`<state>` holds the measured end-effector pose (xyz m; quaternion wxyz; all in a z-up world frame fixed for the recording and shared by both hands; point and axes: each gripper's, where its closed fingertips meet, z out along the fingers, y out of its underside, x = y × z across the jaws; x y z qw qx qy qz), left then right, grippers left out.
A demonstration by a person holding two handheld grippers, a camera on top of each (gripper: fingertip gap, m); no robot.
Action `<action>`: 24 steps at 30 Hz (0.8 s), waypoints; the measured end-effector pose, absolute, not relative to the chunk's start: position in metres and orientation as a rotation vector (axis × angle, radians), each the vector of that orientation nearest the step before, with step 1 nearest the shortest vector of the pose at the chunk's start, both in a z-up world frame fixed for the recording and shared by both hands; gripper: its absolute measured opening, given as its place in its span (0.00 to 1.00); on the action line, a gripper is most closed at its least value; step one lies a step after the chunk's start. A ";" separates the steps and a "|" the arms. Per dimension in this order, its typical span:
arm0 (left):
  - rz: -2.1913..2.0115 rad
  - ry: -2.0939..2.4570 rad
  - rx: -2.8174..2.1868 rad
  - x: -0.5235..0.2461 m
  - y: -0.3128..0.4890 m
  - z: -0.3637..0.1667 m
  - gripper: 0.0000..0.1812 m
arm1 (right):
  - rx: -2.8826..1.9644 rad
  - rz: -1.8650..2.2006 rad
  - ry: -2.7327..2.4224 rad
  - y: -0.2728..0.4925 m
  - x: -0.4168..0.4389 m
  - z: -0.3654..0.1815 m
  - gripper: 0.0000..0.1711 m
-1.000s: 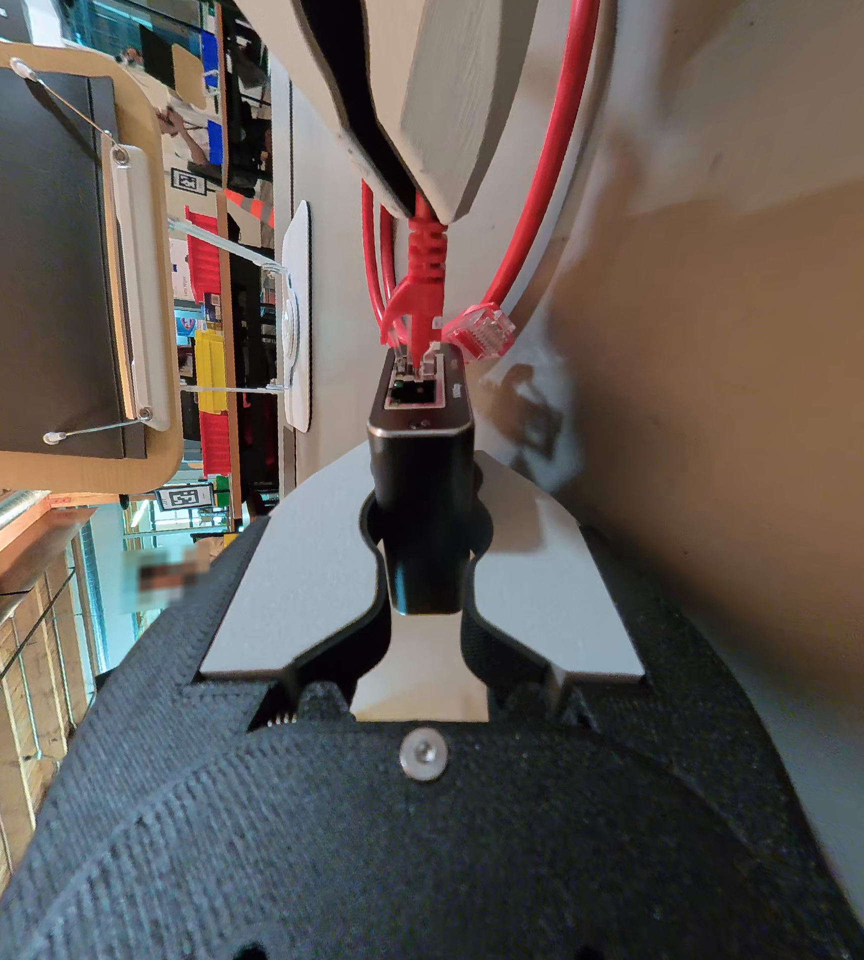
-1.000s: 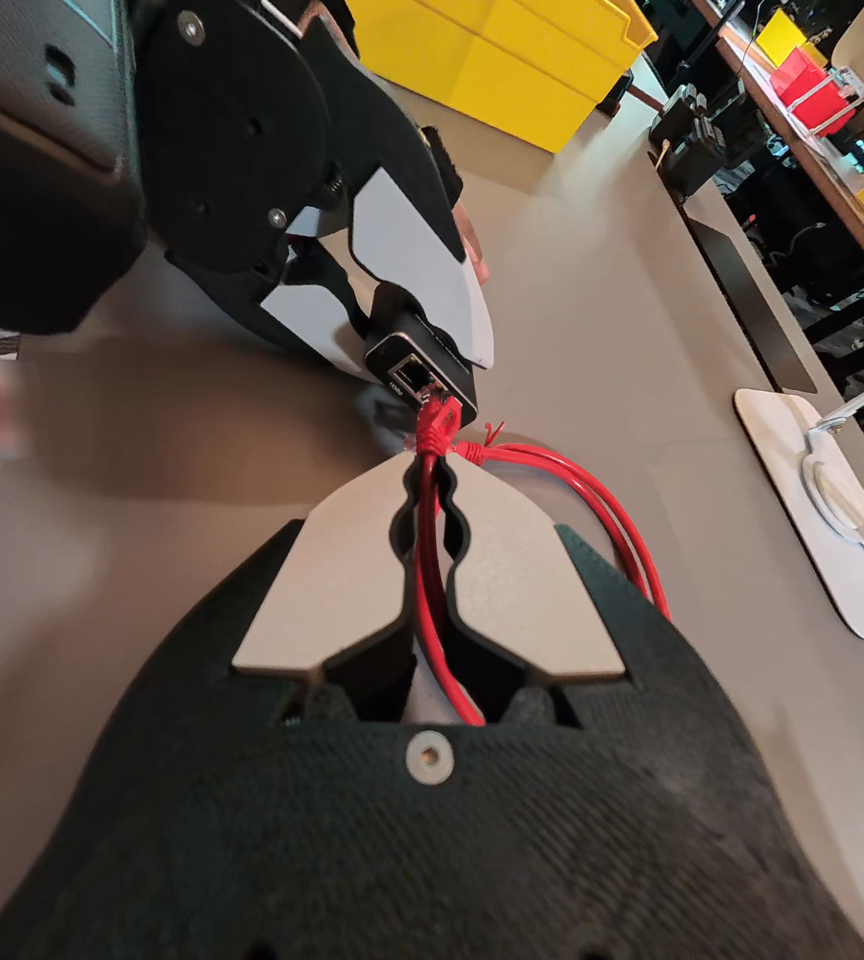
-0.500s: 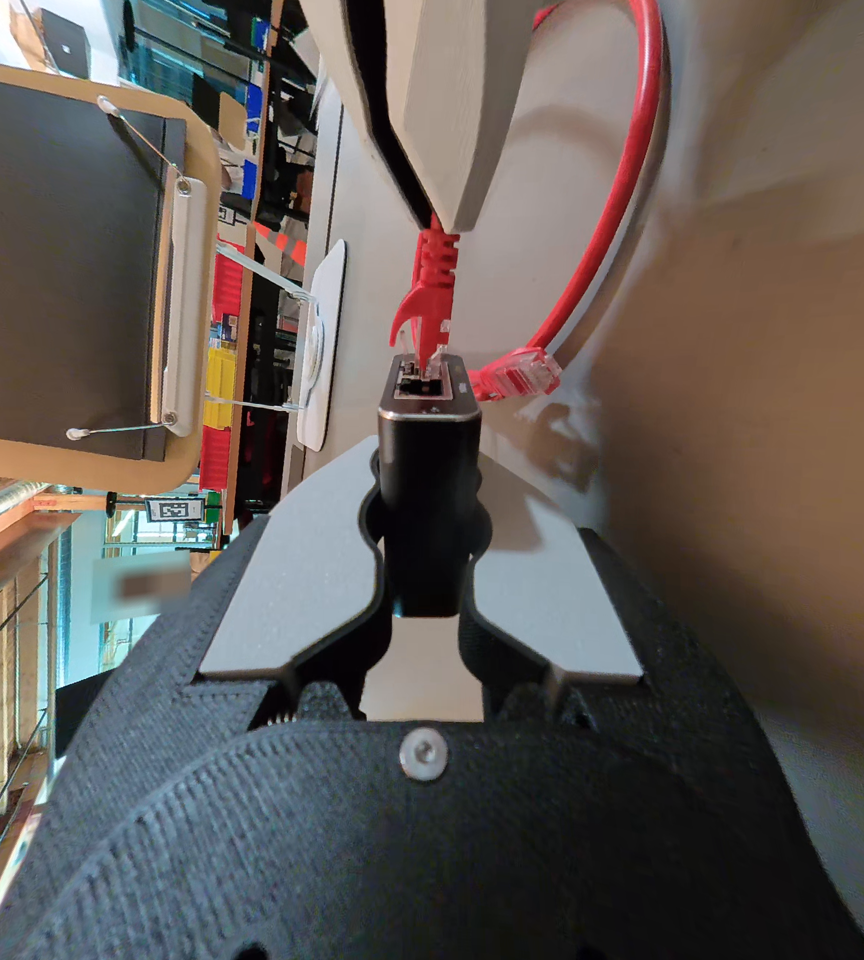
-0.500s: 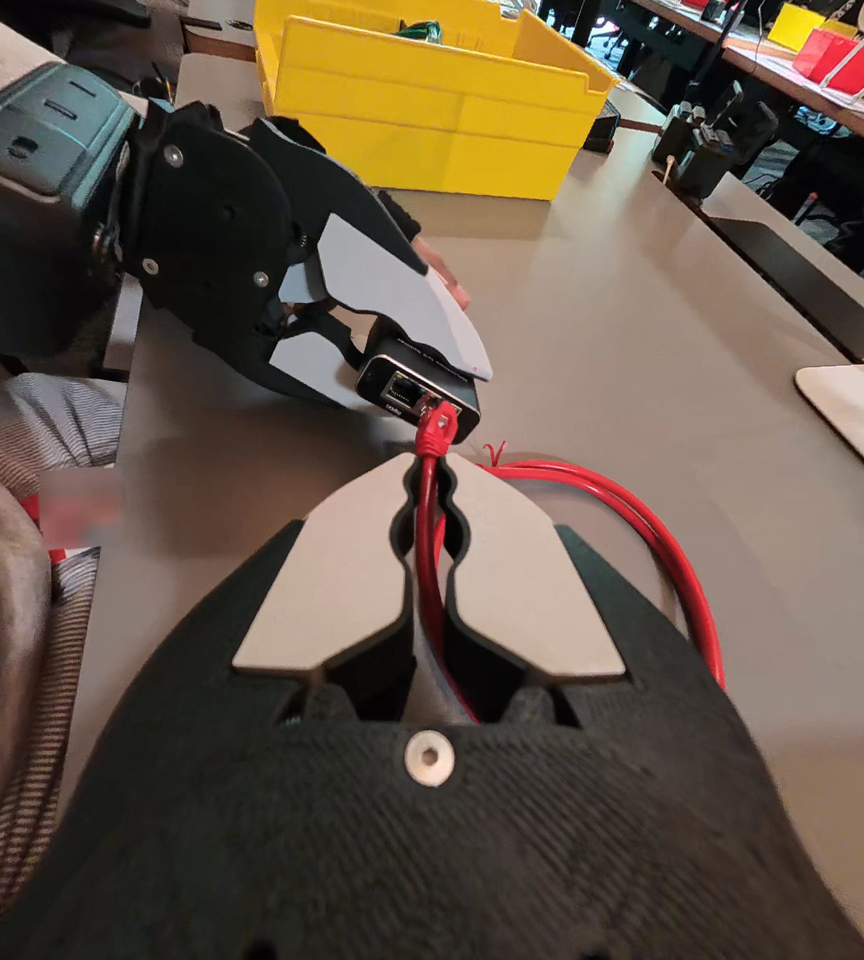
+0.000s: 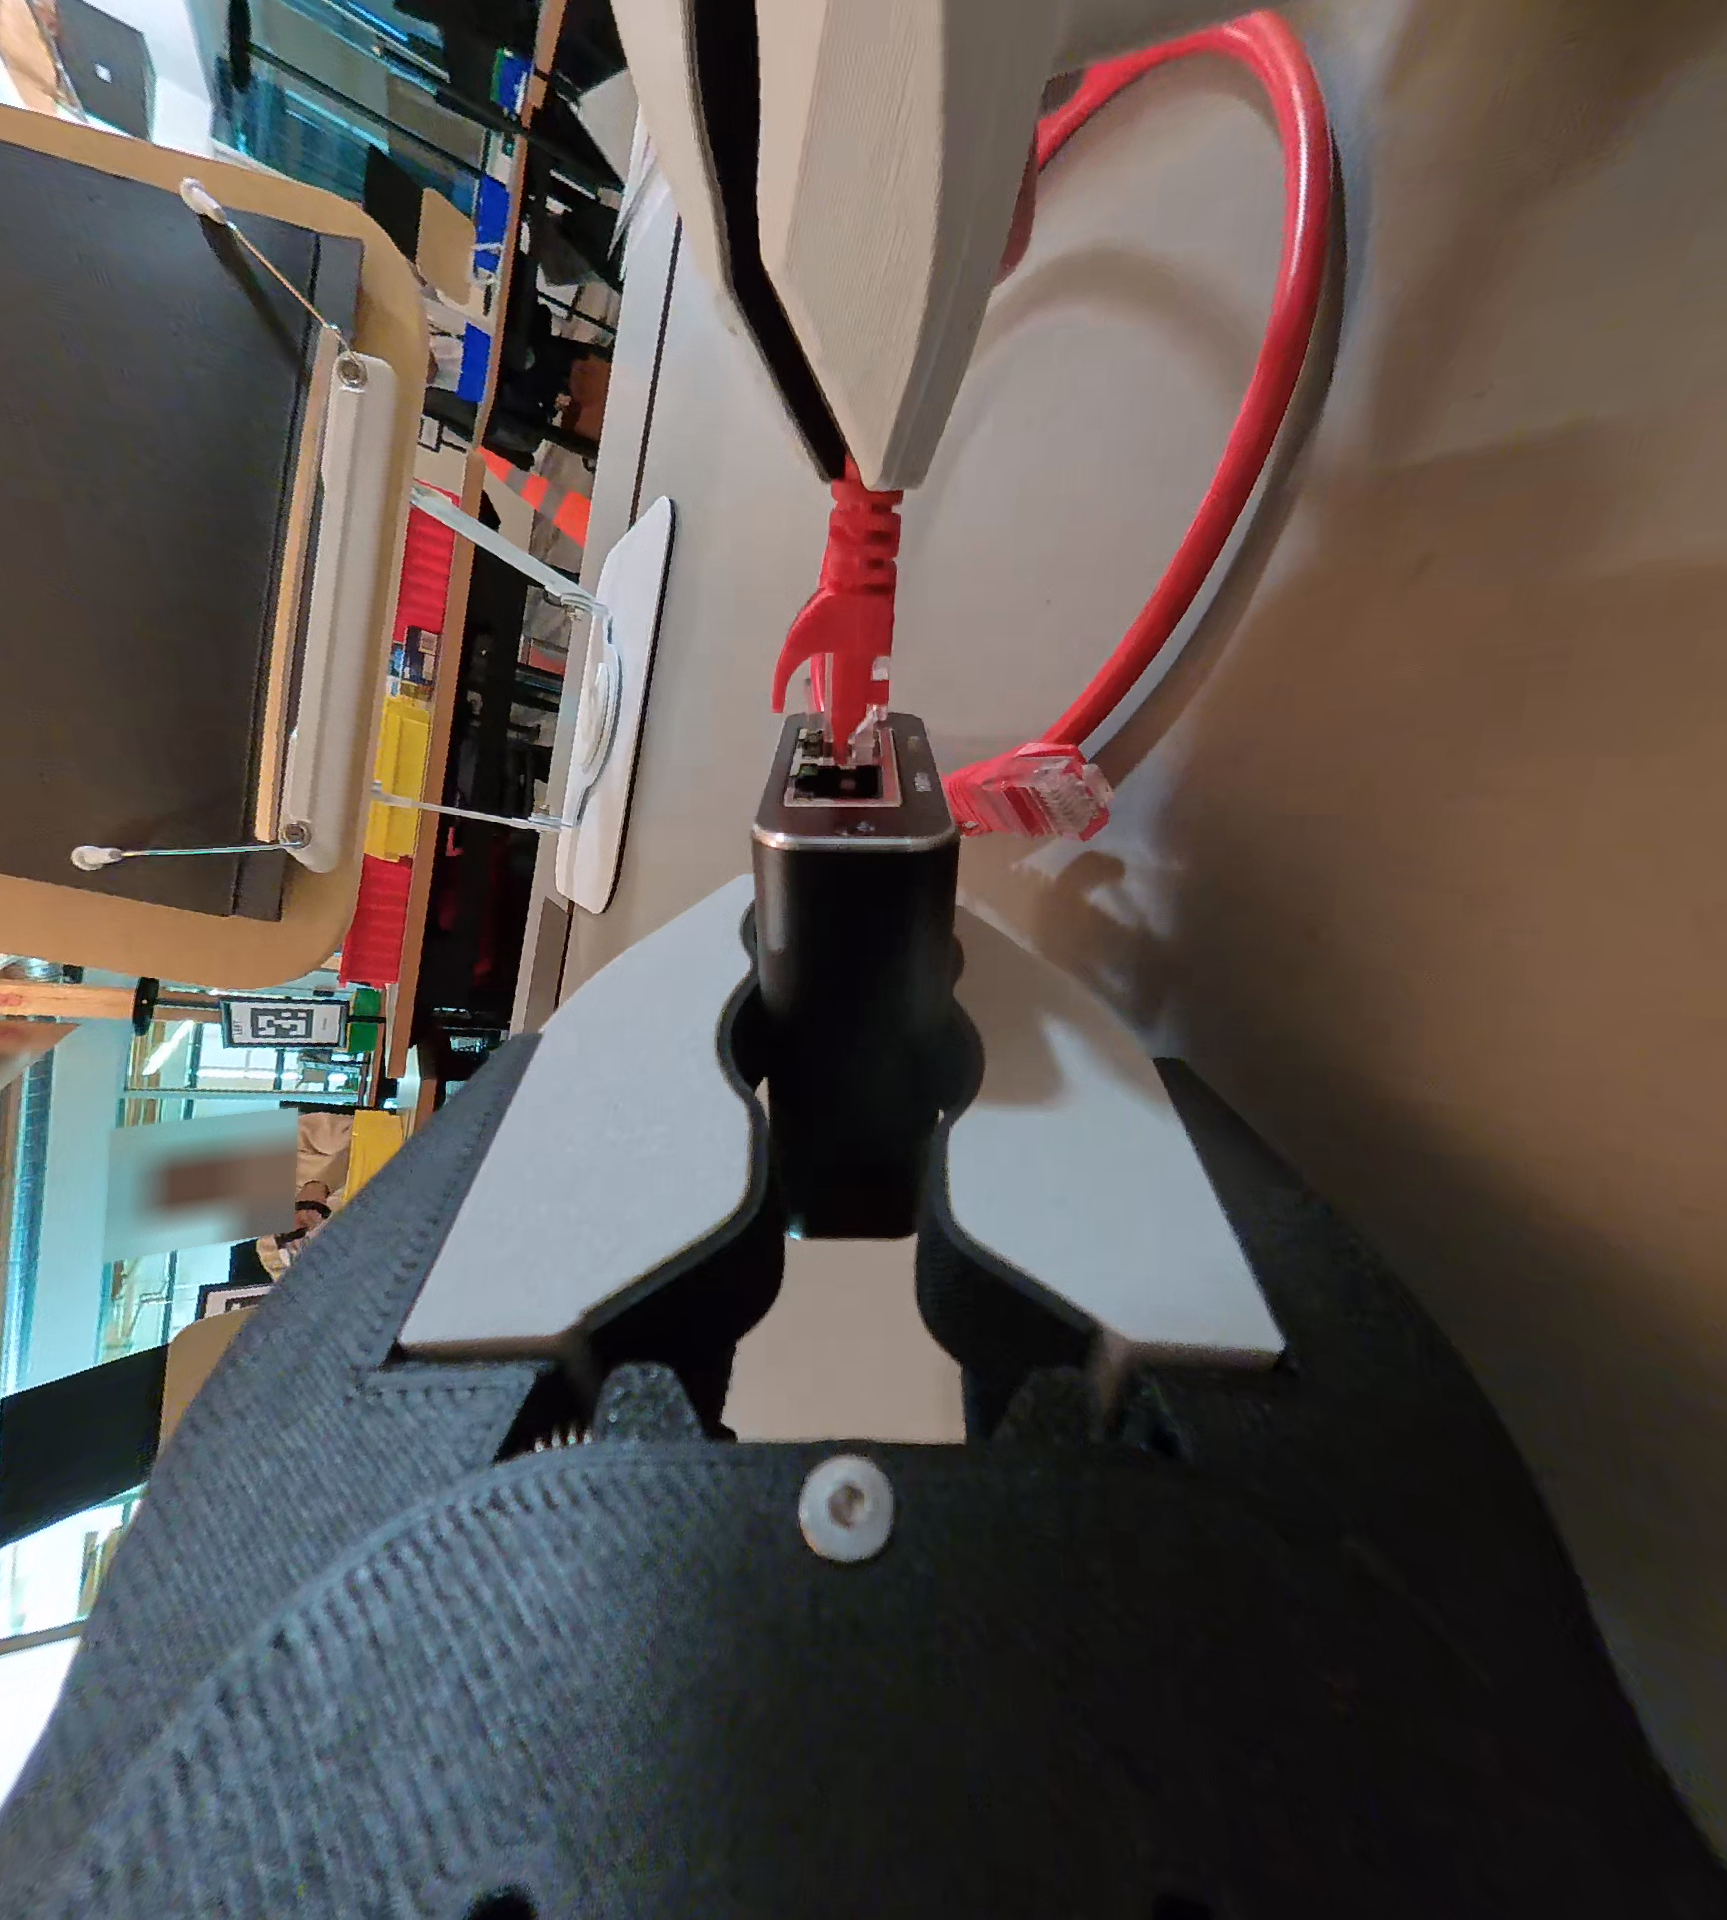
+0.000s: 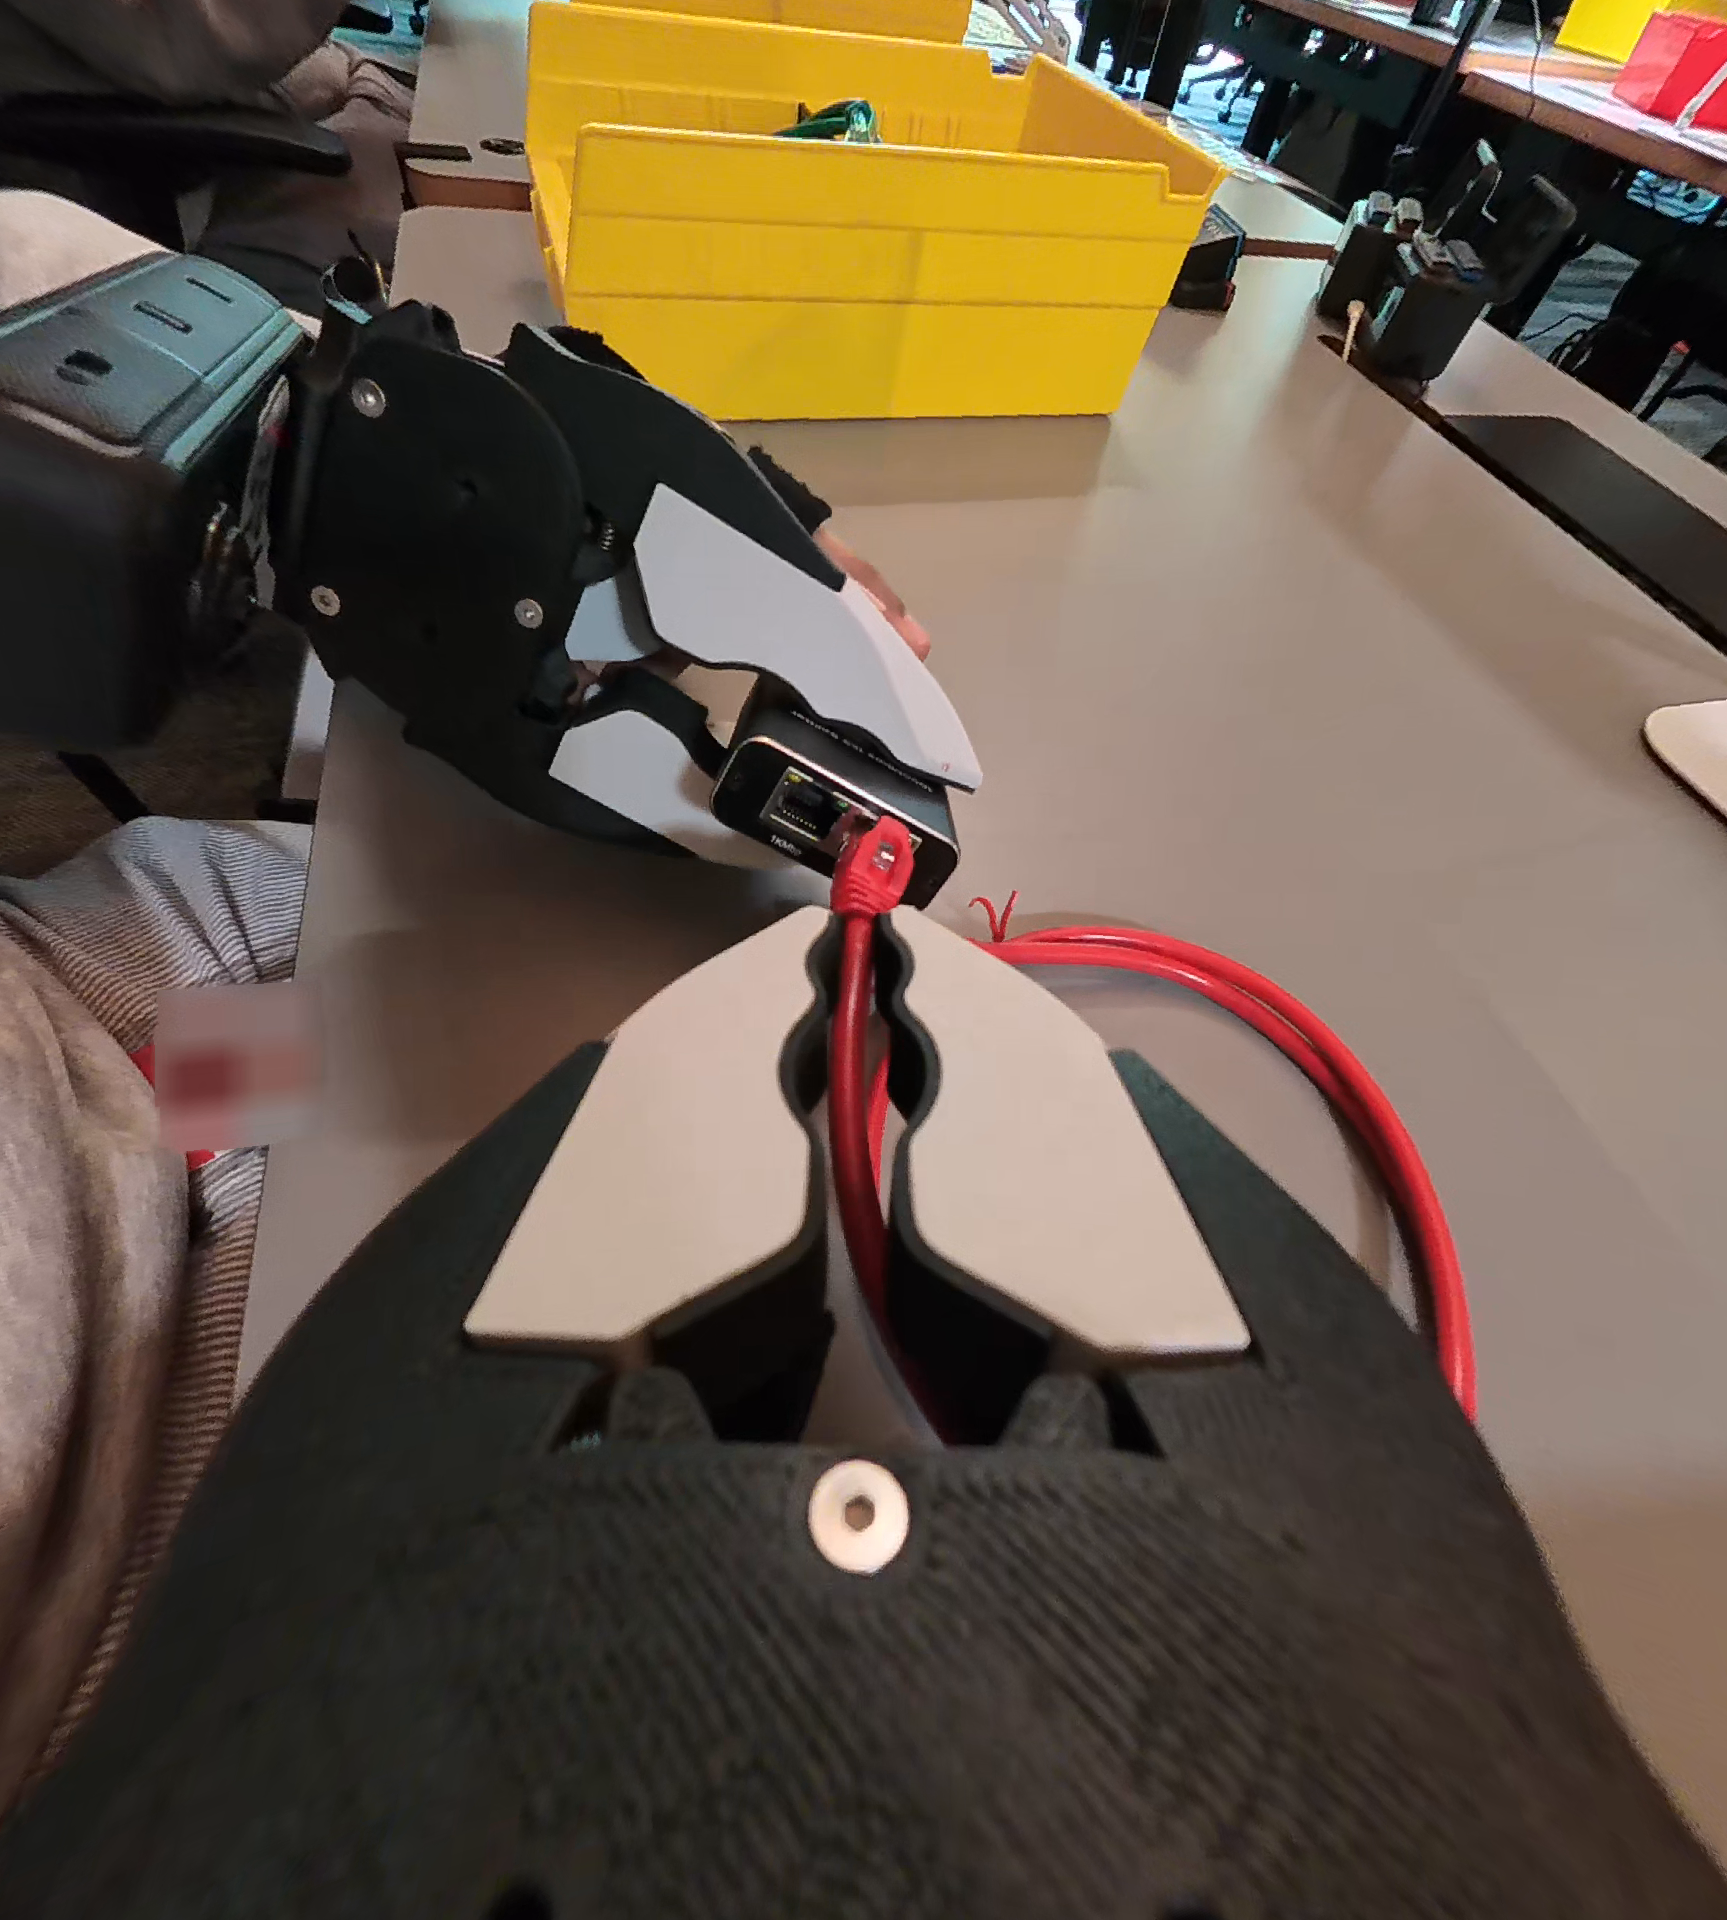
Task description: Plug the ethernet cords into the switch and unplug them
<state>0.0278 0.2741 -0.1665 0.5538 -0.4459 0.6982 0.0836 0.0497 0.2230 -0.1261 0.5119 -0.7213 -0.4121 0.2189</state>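
The small black switch (image 5: pixel 854 997) is clamped by its rigid sides in the left gripper (image 5: pixel 851 1049), ports outward, just above the table (image 6: pixel 1254 727). The red ethernet cord (image 6: pixel 851 1091) is pinched just behind its boot by the closed right gripper (image 6: pixel 854 997), its plug at a port, perhaps partly seated. The cord is judged limp, the clear latch brittle; a second plug (image 5: pixel 1030 795) lies beside the switch
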 end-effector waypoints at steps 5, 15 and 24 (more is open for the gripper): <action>0.207 1.663 -1.051 0.028 0.273 -0.170 0.14 | -1.746 0.525 -0.999 0.223 0.050 -0.129 0.03; 0.201 1.677 -1.054 0.028 0.271 -0.174 0.15 | -1.761 0.543 -1.000 0.223 0.050 -0.131 0.03; 0.214 1.706 -1.048 0.029 0.268 -0.183 0.14 | -1.814 0.525 -1.057 0.220 0.051 -0.143 0.03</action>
